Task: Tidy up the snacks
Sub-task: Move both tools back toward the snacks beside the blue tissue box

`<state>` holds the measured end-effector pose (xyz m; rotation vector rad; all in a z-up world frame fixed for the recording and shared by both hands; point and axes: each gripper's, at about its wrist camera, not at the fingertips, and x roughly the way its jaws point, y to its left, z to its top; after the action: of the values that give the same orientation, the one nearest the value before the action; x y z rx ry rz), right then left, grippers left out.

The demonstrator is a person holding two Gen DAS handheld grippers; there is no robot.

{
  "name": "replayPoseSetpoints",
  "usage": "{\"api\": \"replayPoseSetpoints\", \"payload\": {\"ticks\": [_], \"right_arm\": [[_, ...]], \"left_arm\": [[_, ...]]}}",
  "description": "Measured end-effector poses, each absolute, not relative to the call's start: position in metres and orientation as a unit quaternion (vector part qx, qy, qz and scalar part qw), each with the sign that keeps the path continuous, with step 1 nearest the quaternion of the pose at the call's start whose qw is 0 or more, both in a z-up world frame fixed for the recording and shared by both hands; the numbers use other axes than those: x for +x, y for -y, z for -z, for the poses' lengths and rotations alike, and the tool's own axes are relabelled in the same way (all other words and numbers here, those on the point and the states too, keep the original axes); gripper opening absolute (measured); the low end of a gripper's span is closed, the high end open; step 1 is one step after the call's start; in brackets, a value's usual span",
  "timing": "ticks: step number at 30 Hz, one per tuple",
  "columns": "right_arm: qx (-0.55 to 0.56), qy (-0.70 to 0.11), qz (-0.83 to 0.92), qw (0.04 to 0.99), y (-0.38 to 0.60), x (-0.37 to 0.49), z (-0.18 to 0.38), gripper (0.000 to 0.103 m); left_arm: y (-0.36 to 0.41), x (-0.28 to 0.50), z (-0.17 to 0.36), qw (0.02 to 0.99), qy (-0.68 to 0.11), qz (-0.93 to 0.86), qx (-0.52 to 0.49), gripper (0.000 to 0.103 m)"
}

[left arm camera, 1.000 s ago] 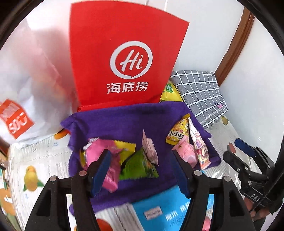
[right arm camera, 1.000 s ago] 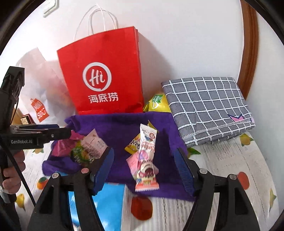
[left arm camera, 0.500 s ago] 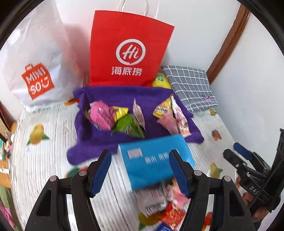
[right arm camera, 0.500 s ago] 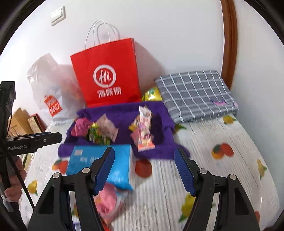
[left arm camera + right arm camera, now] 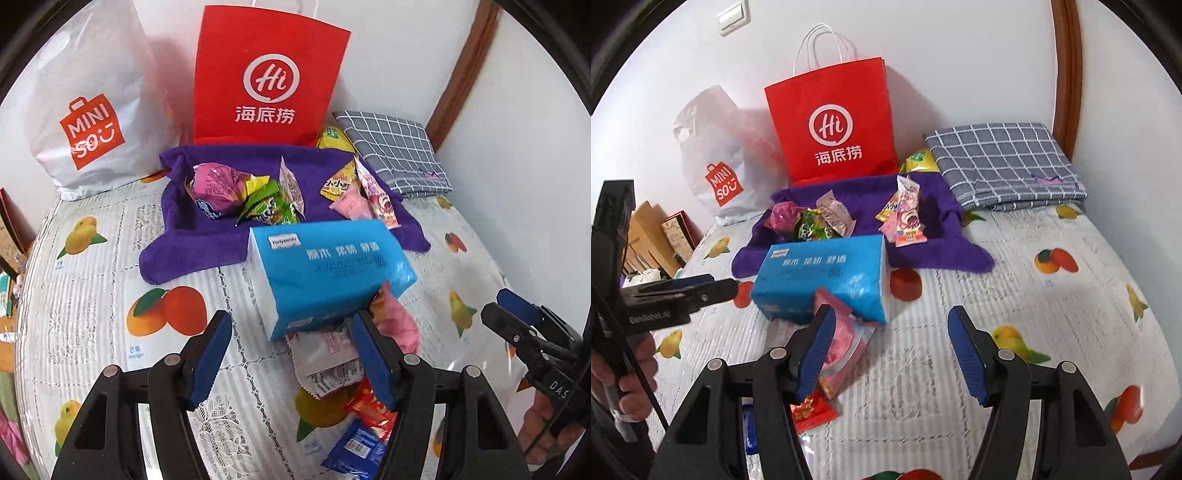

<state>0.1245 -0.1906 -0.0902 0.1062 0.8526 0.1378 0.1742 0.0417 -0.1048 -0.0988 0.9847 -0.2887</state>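
Presently: pink crinkled snack packet beside the empty, half-wide, just-narrowing right claw, nearer than the empty, half-wide left claw.

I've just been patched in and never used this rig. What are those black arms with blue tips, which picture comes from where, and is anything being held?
Each picture comes from a camera on a handheld tool, looking along its two blue-padded fingers. One shows the left tool, with the right tool at its right edge; the other shows the right tool. A person's hand grips the left one. On the fruit-print cover lie a purple cloth with sorted snacks, a blue tissue pack, and loose snack packets nearer the cameras. Behind stand a red bag and a white bag. Both tools are open, holding nothing; the right one's jaws have just been closing.
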Motion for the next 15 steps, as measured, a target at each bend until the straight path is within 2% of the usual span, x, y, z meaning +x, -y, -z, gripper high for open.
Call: {"api": "replayPoseSetpoints", "payload": {"ticks": [15], "right_arm": [[0.065, -0.451, -0.045, 0.889, 0.177, 0.126, 0.138, 0.064]], "left_arm": [[-0.047, 0.191, 0.138, 0.875, -0.446, 0.184, -0.040, 0.065]]}}
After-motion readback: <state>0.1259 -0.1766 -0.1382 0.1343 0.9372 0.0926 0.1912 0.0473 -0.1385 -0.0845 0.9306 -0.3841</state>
